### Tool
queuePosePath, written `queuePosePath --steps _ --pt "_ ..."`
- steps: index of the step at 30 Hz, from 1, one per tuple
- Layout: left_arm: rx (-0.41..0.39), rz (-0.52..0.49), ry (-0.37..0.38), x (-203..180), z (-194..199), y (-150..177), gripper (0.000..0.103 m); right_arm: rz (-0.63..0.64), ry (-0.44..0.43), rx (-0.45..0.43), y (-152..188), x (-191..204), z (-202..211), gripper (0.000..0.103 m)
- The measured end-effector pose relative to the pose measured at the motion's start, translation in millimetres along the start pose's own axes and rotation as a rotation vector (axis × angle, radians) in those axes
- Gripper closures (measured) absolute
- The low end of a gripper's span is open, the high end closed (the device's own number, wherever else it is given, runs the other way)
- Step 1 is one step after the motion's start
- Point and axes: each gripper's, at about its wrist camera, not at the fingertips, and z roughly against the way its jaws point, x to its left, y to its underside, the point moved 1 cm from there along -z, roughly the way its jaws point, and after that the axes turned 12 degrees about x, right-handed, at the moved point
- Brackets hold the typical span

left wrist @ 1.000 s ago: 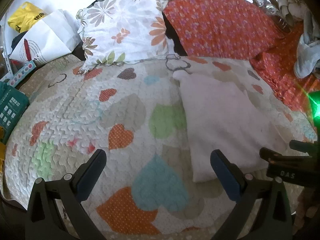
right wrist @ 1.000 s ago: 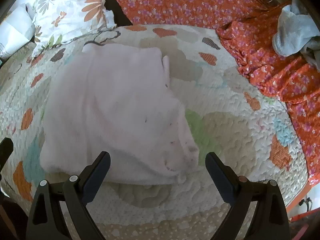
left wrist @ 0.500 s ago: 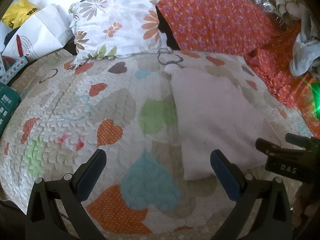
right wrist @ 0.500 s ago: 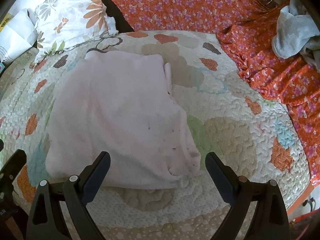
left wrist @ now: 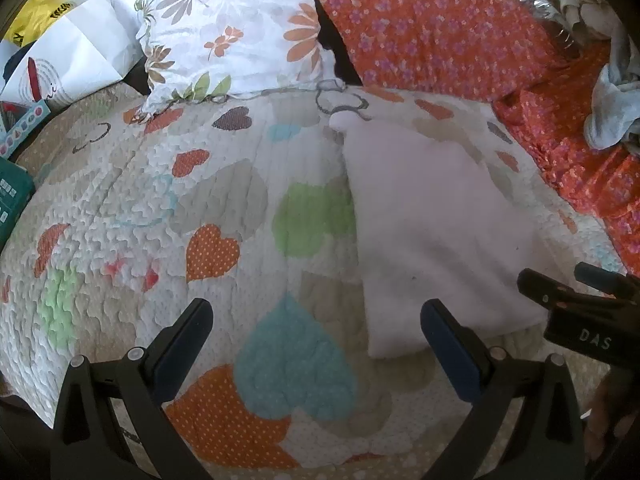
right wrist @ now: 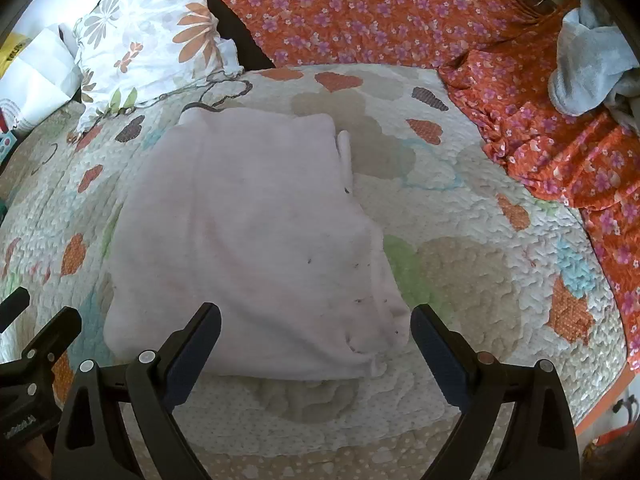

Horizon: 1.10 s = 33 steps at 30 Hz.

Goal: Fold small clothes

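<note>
A folded pale pink garment [right wrist: 248, 240] lies flat on the heart-patterned quilt [right wrist: 460, 280]; it also shows at the right in the left wrist view [left wrist: 432, 232]. My right gripper [right wrist: 316, 344] is open and empty, held just in front of the garment's near edge. My left gripper [left wrist: 316, 340] is open and empty over the quilt [left wrist: 160, 220], to the left of the garment's near corner. The right gripper's body shows at the right edge of the left wrist view [left wrist: 580, 312].
A floral pillow [left wrist: 236, 28] and an orange flowered pillow [left wrist: 436, 28] lie at the back. Orange flowered cloth [right wrist: 560, 140] with a grey garment [right wrist: 588, 68] on it lies to the right. White paper bags [left wrist: 68, 60] and a teal box [left wrist: 12, 200] sit at the left.
Both grippers have drawn back and up from the garment, so more of the bed shows. The garment lies still. Both stay open.
</note>
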Motion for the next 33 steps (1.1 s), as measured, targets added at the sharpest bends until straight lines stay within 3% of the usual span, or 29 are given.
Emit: queuePosePath --steps 9,23,33 --pt "0.047 0.031 0.033 7 -8 -1 0.0 0.008 -0.013 -0.011 2 3 2 0.005" --pt "0.09 0.065 0.024 13 -18 -1 0.0 0.043 -0.007 -0.021 8 15 4 0.005" --pt "0.083 0.056 0.011 13 -17 -1 0.0 0.059 -0.005 -0.021 9 21 4 0.005"
